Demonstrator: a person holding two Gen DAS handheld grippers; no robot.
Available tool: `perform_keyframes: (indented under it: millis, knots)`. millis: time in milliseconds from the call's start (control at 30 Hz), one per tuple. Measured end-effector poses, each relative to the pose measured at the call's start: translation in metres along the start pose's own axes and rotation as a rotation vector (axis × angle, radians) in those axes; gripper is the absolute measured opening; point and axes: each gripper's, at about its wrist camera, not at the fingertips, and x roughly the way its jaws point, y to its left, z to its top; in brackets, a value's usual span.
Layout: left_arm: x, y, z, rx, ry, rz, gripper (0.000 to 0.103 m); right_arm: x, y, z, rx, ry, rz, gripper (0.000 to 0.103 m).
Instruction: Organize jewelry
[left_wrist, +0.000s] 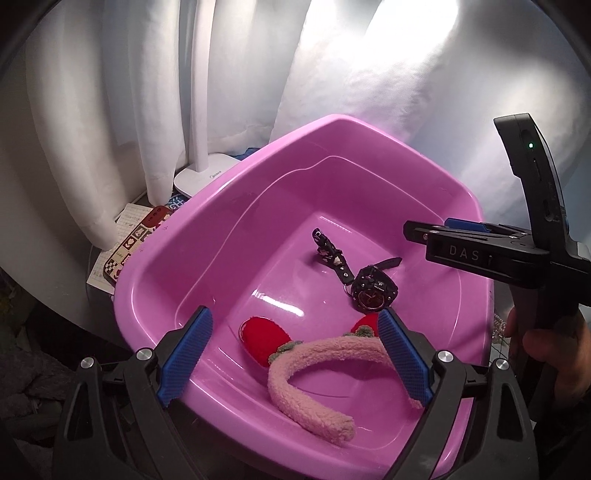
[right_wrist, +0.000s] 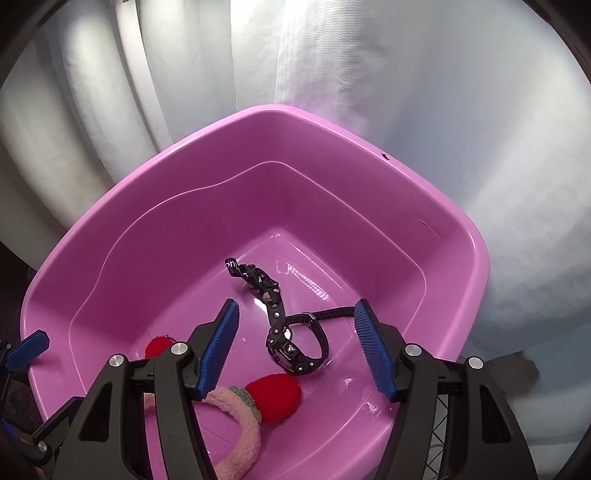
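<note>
i count one pink basin (left_wrist: 207, 236), one black watch (left_wrist: 373, 291), one studded black strap (left_wrist: 328, 251), one fuzzy headband (left_wrist: 314, 369) with two red ears, and one lamp base (left_wrist: 203, 177).

Counter, dark surface, mostly covered.
Pink basin (left_wrist: 155, 280), lamp base (left_wrist: 201, 177) and patterned card (left_wrist: 136, 236) rest on it.

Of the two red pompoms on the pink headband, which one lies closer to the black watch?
The red pompom directly below the black watch in the right wrist view; the other red pompom lies farther left, partly hidden behind the right hand-held gripper.
</note>
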Motion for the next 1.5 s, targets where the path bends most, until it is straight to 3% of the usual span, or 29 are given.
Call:
perform_keyframes:
  millis: [533, 800, 967, 1100, 1500]
  knots:
    - [-0.035, -0.013, -0.019, 0.041, -0.041, -0.002, 0.089, -0.053, -0.002, -0.032, 0.043, -0.061, 0.005, 0.062]
    - [-0.057, -0.024, -0.028, 0.085, -0.082, -0.002, 0.089, -0.083, -0.011, -0.067, 0.129, -0.113, 0.045, 0.062]
    - [-0.068, -0.038, -0.03, 0.122, -0.102, -0.031, 0.089, -0.111, -0.023, -0.102, 0.196, -0.168, 0.058, 0.062]
    - [-0.071, -0.056, -0.033, 0.168, -0.106, -0.067, 0.09, -0.127, -0.045, -0.137, 0.292, -0.192, 0.051, 0.068]
    - [-0.059, -0.128, -0.051, 0.338, -0.053, -0.26, 0.092, -0.166, -0.139, -0.278, 0.655, -0.143, -0.147, 0.07]
